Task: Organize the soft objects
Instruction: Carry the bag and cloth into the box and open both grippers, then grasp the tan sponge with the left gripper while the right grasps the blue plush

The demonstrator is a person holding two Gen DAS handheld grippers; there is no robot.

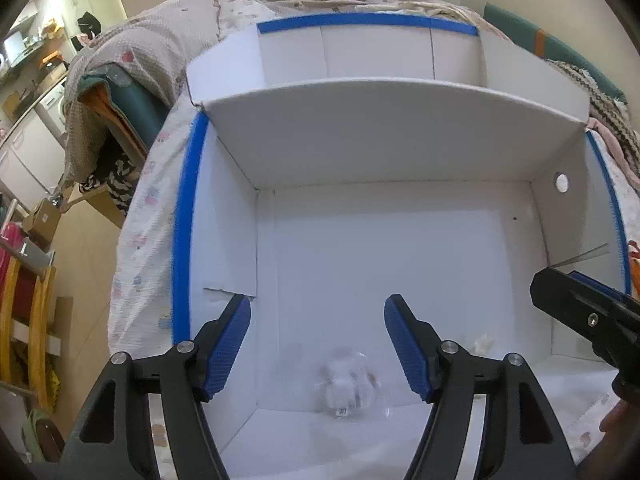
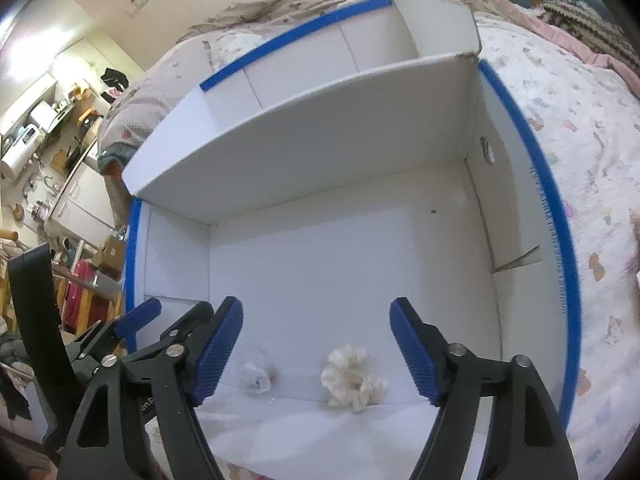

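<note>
A white cardboard box [image 1: 360, 152] with blue-taped rims lies open on a bed; it also shows in the right wrist view [image 2: 312, 128]. A white fluffy scrunchie in a clear wrapper [image 1: 346, 386] lies on the box floor near the front wall, directly below my left gripper [image 1: 318, 324], which is open and empty. It also shows in the right wrist view [image 2: 256, 378]. A cream scrunchie [image 2: 352, 378] lies beside it, below my right gripper [image 2: 316, 324], which is open and empty. The right gripper's side shows at the left wrist view's right edge [image 1: 588, 320].
A divider wall [image 2: 280, 148] splits the box into a near and a far compartment. The bed has a patterned quilt [image 2: 580, 140] and bunched blankets [image 1: 132, 64]. At left the floor holds a wooden rack [image 1: 28, 320] and cardboard boxes [image 2: 110, 254].
</note>
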